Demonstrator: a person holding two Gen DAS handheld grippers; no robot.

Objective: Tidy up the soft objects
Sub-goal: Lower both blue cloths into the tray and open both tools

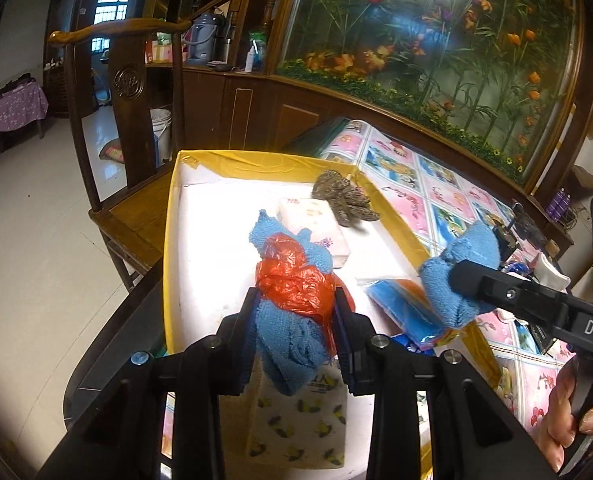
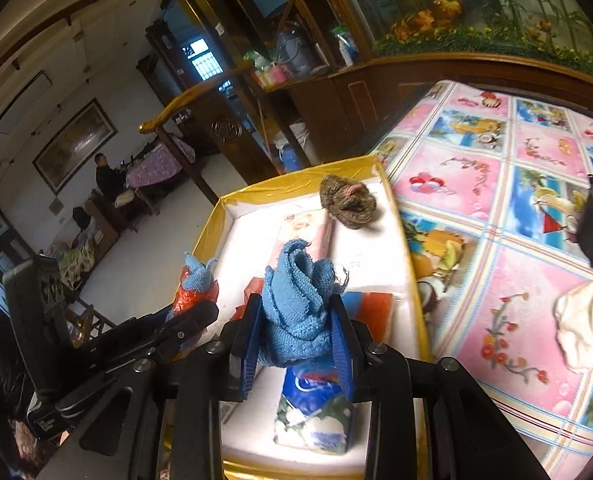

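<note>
Two blue cloths are in the air over the yellow-rimmed box [image 1: 170, 216], one per claw. The left gripper [image 1: 294, 312] is clenched on a blue towel [image 1: 292, 344] bundled with a crumpled red plastic bag [image 1: 292, 280]; the bundle hangs above the box's near half, over a lemon-print tissue pack [image 1: 296, 420] lying on the white floor of the box. The right gripper [image 2: 296, 320] is clamped on a second blue towel [image 2: 296, 304], bunched up between its blue pads [image 2: 342, 344], held above the box's near end over a blue-and-white printed packet [image 2: 316, 408].

Inside the box, a pink tissue pack [image 1: 320, 228] lies near the middle, and a brown knitted piece [image 1: 342, 200] sits at the far right corner, touching the rim. A blue-and-orange packet [image 1: 404, 308] rests against the box's right wall.

Right of the box spreads a pink cartoon-print tablecloth [image 2: 496, 208], with a white cloth [image 2: 588, 328] lying on it well apart from the box. Beyond the box's far left corner stands a wooden chair [image 1: 128, 120].
</note>
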